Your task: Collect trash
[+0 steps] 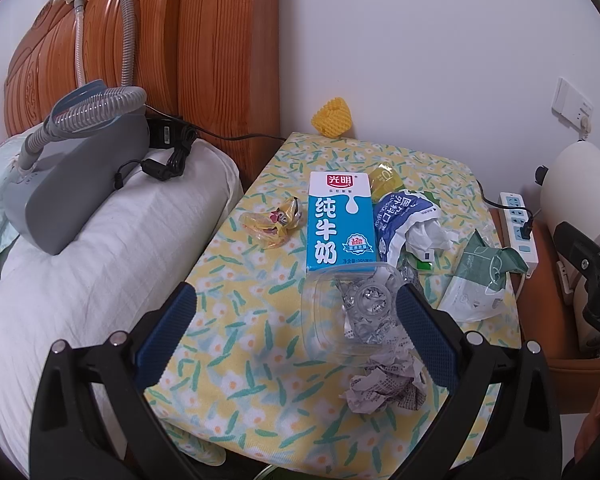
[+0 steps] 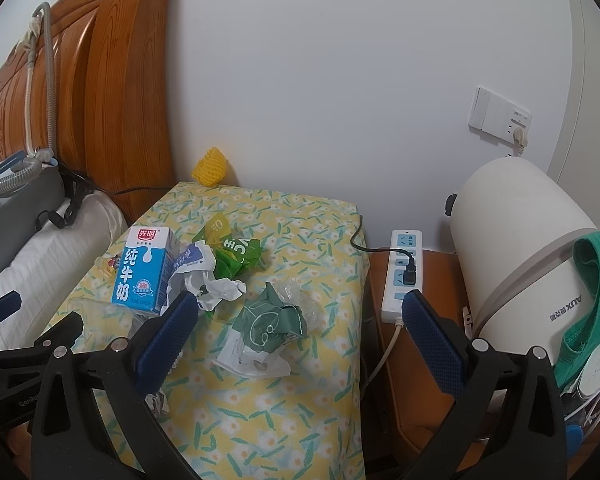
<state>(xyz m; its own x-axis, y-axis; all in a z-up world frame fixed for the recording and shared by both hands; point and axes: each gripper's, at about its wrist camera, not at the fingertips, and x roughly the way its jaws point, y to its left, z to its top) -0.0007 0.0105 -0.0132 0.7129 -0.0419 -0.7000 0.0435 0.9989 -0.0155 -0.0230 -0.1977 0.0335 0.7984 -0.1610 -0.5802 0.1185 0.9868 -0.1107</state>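
Trash lies on a nightstand with a yellow floral cloth. A blue milk carton stands in the middle. Beside it are a yellow snack wrapper, a blue mask packet with white tissue, a clear plastic tub, crumpled printed paper and a green and white wrapper. A green packet lies behind. My left gripper is open above the front of the cloth. My right gripper is open around the green and white wrapper, above it.
A bed with a white pillow and a grey machine with hose is on the left. A power strip and a white appliance stand on the right. A yellow foam net sits by the wall.
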